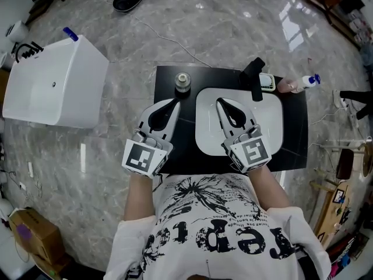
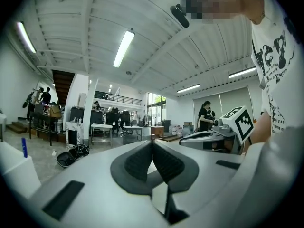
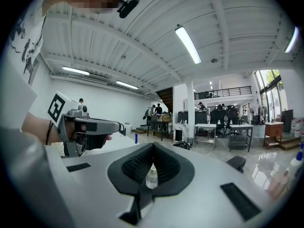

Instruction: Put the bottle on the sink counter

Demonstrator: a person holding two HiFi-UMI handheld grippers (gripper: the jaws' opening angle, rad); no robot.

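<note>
1. Your left hand-held gripper (image 2: 152,144) has its pads pressed together with nothing between them. It hangs over the black table (image 1: 291,133), left of the white basin (image 1: 268,127).
2. Your right hand-held gripper (image 3: 153,146) has its tips pressed together too and holds nothing. It sits above the basin.
3. The bottle (image 1: 183,83) is clear, capped and upright. It stands on the table just beside the basin's far-left corner, ahead of your left hand-held gripper and apart from both. In the right gripper view it shows only through the slot under the closed tips, farther off.
4. The black faucet (image 1: 254,80) is at the basin's far edge.
5. A pink bottle (image 1: 287,86) and a blue-capped spray bottle (image 1: 310,80) lie at the table's far-right corner, close together.
6. A white tub (image 1: 52,89) stands on the floor left of the table, well apart from it.
</note>
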